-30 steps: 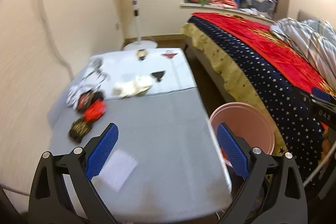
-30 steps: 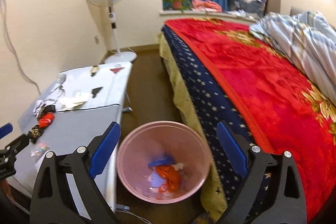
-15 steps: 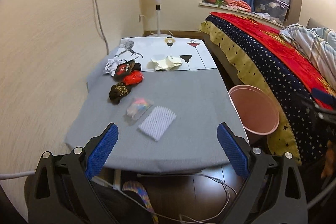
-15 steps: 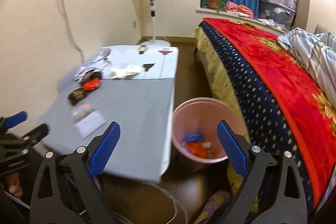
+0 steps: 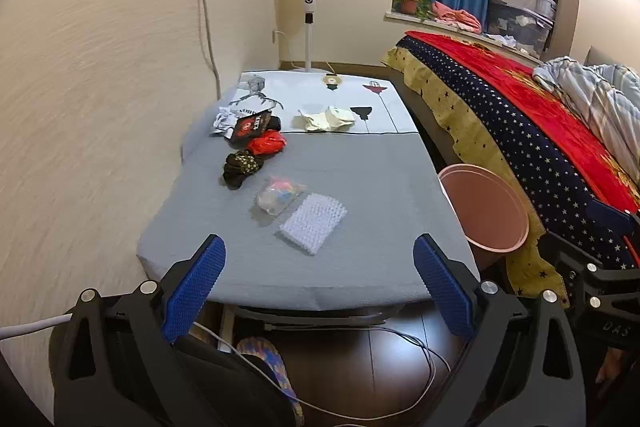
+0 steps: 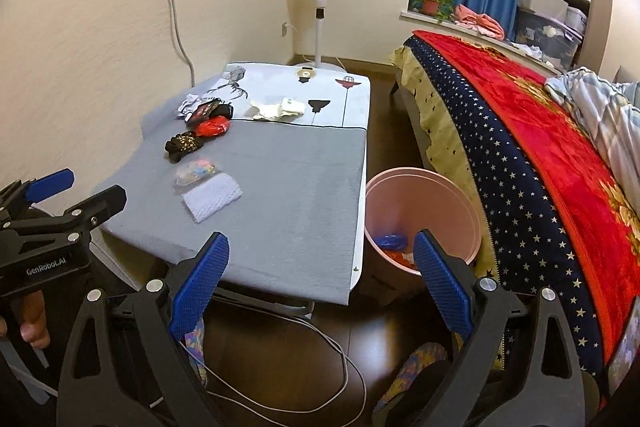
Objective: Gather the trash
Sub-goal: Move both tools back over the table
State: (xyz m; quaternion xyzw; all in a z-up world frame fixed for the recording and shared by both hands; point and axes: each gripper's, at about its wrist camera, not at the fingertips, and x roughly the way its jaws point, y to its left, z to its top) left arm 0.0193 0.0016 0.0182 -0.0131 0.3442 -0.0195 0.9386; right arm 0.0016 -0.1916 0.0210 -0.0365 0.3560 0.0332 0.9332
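Hovering off the near edge of the surface (image 5: 360, 187), the left gripper (image 5: 320, 287) has its jaws spread wide with nothing between them. The right gripper (image 6: 320, 287) hangs off the near right corner, its jaws likewise spread and empty; in its view the left gripper shows again at the lower left, gripped by a hand (image 6: 30, 319).

Trash lies along the left side of the grey-and-white cloth that covers the surface. Nearest the near edge is a white bubble-wrap piece (image 5: 313, 223), and just beside it, farther in, a clear bag with coloured bits (image 5: 278, 195). Beyond that sit a black-and-gold wrapper (image 5: 241, 165), a red wrapper (image 5: 266, 143) and a black packet with a red label (image 5: 251, 125), bunched together, with a crumpled white paper (image 5: 222, 121) at the left edge. A wad of cream tissue (image 5: 326, 119) rests apart, towards the middle of the far half.

A pink bin (image 6: 422, 215) stands on the floor between the surface's right edge and the bed (image 6: 540, 147). Blue and orange scraps (image 6: 394, 247) lie in its bottom.
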